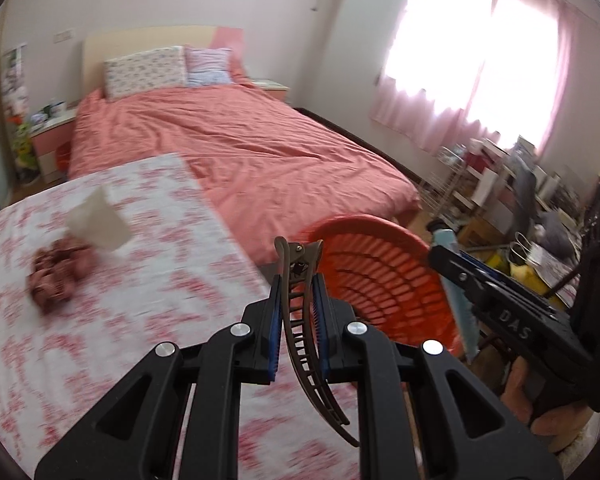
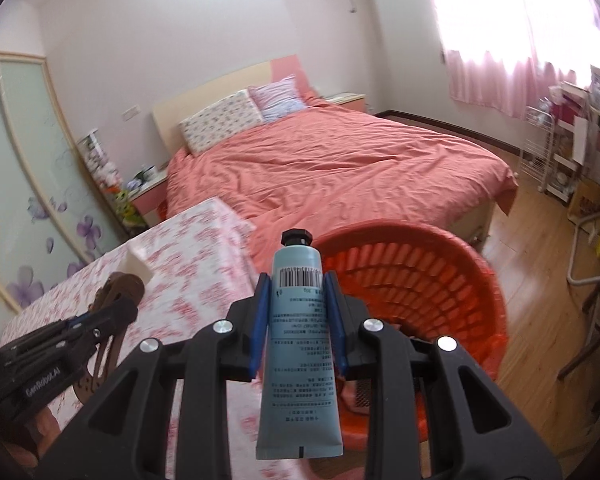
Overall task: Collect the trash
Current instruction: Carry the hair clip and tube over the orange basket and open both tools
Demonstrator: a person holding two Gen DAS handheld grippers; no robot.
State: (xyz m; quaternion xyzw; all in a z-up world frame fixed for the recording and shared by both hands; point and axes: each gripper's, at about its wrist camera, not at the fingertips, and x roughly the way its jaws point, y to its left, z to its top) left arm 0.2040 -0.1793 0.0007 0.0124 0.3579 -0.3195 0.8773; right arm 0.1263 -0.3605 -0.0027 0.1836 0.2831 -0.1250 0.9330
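My left gripper (image 1: 297,284) is shut on a brown hair clip (image 1: 300,300), held above the edge of the table (image 1: 140,280) beside the orange basket (image 1: 384,276). My right gripper (image 2: 296,280) is shut on a light blue tube with a black cap (image 2: 296,320), held over the near rim of the orange basket (image 2: 420,280). The tube and right gripper also show in the left wrist view (image 1: 456,280). The left gripper with the clip shows at the left of the right wrist view (image 2: 112,300). A white paper piece (image 1: 100,220) and a crumpled dark red scrunchie (image 1: 58,272) lie on the table.
The table has a pink floral cloth. A bed with a salmon cover (image 1: 240,148) stands behind it. Shelves and clutter (image 1: 520,200) stand under the curtained window at the right. A wooden floor (image 2: 540,280) lies right of the basket. A nightstand (image 1: 48,140) stands at the far left.
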